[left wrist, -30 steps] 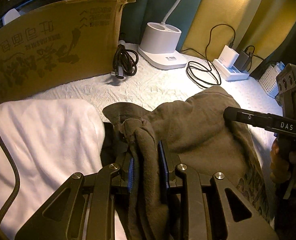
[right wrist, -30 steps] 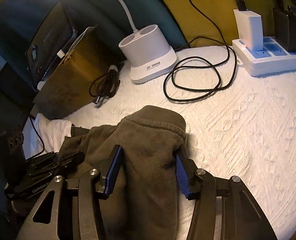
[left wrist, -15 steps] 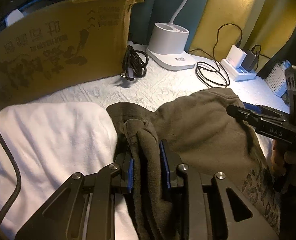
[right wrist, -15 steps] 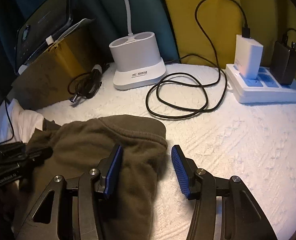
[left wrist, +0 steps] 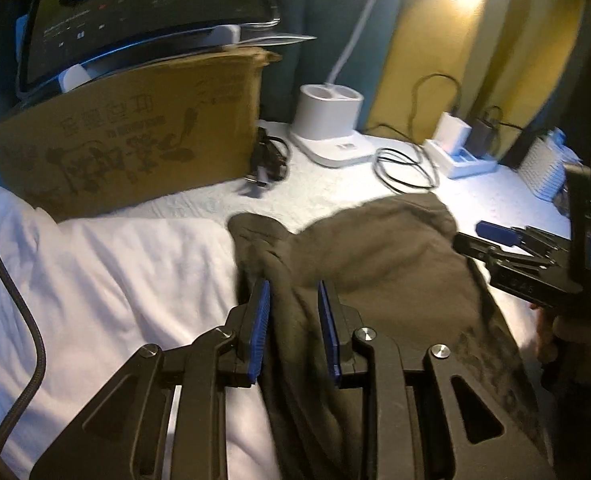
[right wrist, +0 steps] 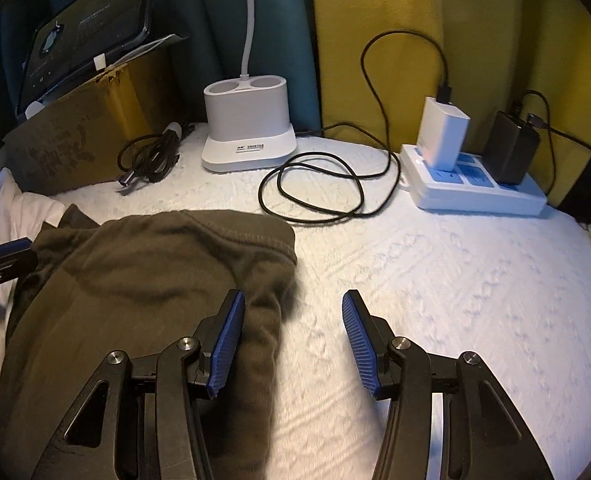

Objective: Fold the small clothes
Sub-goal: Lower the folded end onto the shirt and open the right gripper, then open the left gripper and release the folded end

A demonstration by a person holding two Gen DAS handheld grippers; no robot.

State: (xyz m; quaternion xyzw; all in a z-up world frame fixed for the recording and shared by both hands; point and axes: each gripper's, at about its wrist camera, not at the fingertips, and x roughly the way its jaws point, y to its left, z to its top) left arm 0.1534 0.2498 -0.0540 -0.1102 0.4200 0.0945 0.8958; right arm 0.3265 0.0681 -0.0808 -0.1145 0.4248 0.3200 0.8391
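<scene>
An olive-brown garment [left wrist: 375,264] lies folded on the white textured sheet [right wrist: 455,280], its left edge over a white cloth [left wrist: 115,272]. My left gripper [left wrist: 293,332] hovers over the garment's left ridge. Its pads stand slightly apart with their blue faces showing, and loose cloth lies between and below them. My right gripper [right wrist: 291,340] is open. Its left pad sits above the garment's [right wrist: 155,272] right edge, and mostly bare sheet lies in the gap. The right gripper [left wrist: 479,238] also shows at the garment's right in the left wrist view.
A cardboard box [left wrist: 135,152] with a screen [left wrist: 147,4] on it stands at the back left. A white lamp base [right wrist: 247,140], a coiled cable [right wrist: 151,156], a looped black cord [right wrist: 315,188] and a power strip [right wrist: 475,188] line the back. A braided cable [left wrist: 19,320] crosses the white cloth.
The right gripper slid off the garment's end to the right, and that end now lies flat. The left gripper drew back and up, so the bunched cloth no longer fills its gap.
</scene>
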